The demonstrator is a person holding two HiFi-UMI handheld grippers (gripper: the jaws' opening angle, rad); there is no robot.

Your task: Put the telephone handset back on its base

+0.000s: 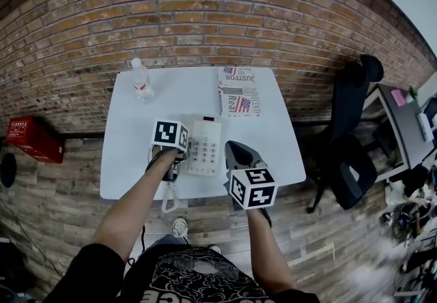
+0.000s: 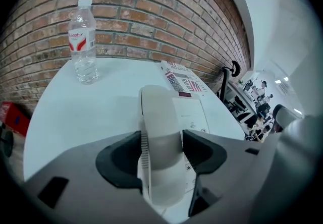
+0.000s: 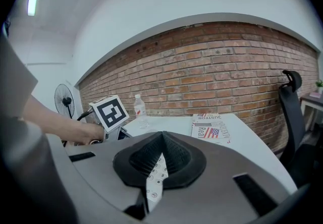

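Pale grey telephone handset [image 2: 161, 127] looks seated on its white keypad base [image 2: 194, 112], so we'd lift the left gripper [image 2: 162, 151], jaws slack either side, straight up without snagging.

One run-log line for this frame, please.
step: handset lying on base | left gripper: jaws apart, either side of handset | right gripper: shut, empty, right of base

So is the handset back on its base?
On: handset lies along the base, left side, inside the open left gripper.
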